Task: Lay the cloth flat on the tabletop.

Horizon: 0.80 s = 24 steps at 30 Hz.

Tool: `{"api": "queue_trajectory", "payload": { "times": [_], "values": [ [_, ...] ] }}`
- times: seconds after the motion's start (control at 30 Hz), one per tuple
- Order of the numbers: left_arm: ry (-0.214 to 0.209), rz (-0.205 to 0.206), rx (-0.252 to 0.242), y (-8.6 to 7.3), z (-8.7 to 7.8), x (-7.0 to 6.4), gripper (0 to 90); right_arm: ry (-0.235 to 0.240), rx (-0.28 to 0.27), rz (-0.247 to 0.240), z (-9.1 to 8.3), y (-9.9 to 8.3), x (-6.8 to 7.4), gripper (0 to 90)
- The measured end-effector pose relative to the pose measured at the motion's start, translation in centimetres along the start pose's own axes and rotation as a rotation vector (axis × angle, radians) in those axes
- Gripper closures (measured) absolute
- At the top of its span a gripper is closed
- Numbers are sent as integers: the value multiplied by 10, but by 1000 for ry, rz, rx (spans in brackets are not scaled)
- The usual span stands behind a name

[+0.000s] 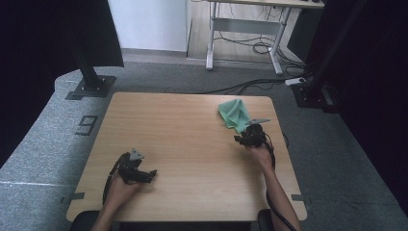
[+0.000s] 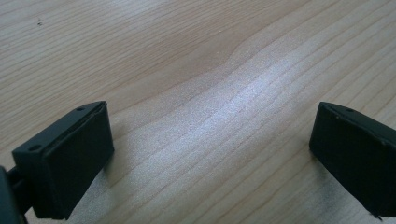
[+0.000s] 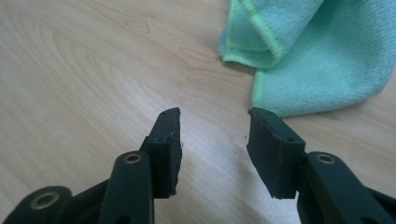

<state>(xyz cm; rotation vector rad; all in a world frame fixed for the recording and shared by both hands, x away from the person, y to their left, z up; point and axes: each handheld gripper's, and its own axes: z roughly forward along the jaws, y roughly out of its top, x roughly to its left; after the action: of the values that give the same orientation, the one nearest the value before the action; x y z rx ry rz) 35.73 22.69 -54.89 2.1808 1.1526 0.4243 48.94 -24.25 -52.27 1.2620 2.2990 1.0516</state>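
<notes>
A folded cloth (image 1: 234, 114) lies on the table (image 1: 183, 130), toward its far right corner. The right gripper (image 1: 248, 135) sits just in front of the cloth, at its near edge. The left gripper (image 1: 146, 176) rests on the table's near left part, well apart from both.

Lab or test room: grey carpet (image 1: 43, 139), black rig posts (image 1: 89, 72), cabled desk frame (image 1: 245, 29) beyond the tongs.

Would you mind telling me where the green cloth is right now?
In the high view, the green cloth lies crumpled near the table's far right corner, just beyond the open right gripper.
</notes>
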Motion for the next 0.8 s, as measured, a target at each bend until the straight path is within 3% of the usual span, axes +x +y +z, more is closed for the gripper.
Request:
{"api": "queue_trajectory", "payload": {
  "times": [0.37,0.8],
  "values": [
    [-1,2,-1,0,0,0,0,-45,25,-1,20,14,-6,665],
    [-2,4,-1,0,1,0,0,-98,50,40,38,15,-18,679]
  ]
}}
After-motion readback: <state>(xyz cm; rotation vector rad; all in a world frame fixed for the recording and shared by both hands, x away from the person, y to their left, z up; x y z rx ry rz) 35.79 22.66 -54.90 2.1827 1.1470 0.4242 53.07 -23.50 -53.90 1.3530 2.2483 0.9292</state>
